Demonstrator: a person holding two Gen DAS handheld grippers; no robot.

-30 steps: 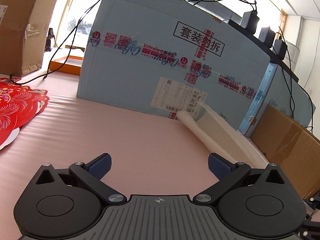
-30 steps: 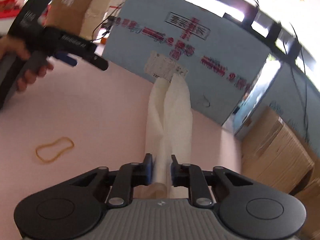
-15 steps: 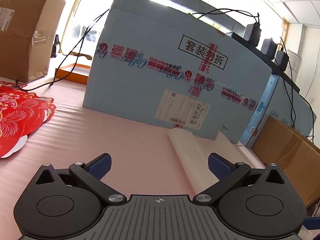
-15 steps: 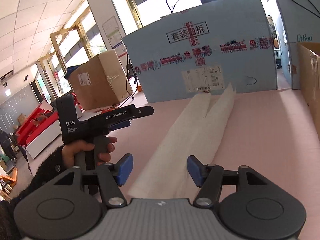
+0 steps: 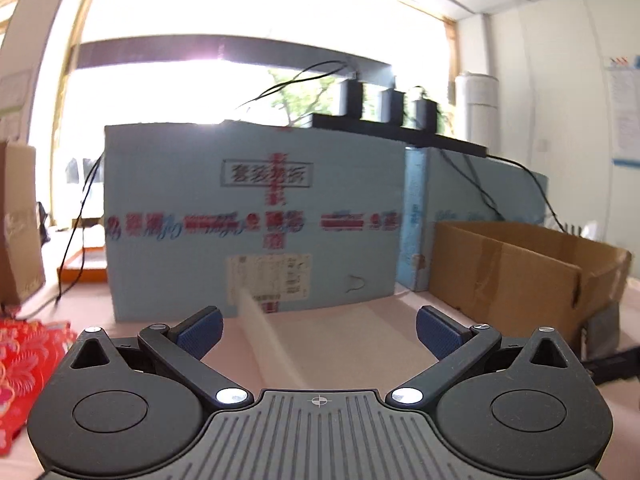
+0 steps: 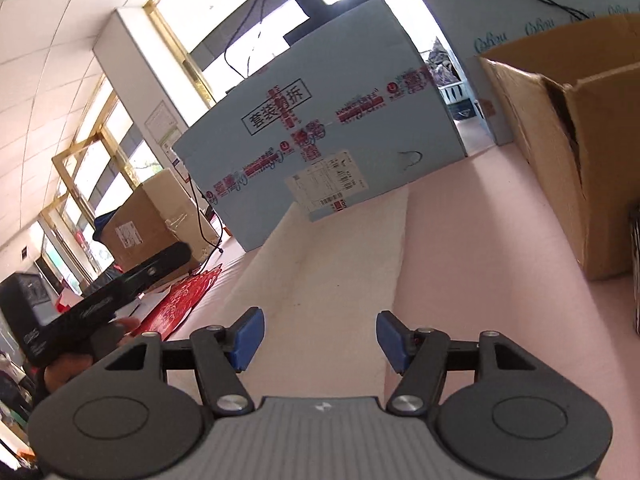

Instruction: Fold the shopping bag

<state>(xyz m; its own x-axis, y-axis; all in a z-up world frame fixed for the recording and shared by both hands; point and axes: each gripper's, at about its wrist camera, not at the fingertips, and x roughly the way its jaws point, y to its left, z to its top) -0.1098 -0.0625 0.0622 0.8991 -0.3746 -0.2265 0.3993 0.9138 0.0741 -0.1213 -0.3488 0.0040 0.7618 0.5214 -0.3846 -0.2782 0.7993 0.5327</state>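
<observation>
Lying flat on the pink table (image 6: 500,280), the long white bag (image 6: 328,264) runs toward twelve o'clock, ending by the blue box (image 6: 320,120); both the right claw (image 6: 320,338) and left claw (image 5: 318,332) gape wide, holding nothing. Pinch the near end squarely, then carry it over evenly

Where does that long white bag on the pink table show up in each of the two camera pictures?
Left wrist view: the white bag runs as a narrow blurred strip from low centre up toward the blue box.
Right wrist view: the bag lies flat as a wide band up the middle, between the open fingers.
Shared landmark: the white label on the blue box, just beyond the bag's far end.
</observation>
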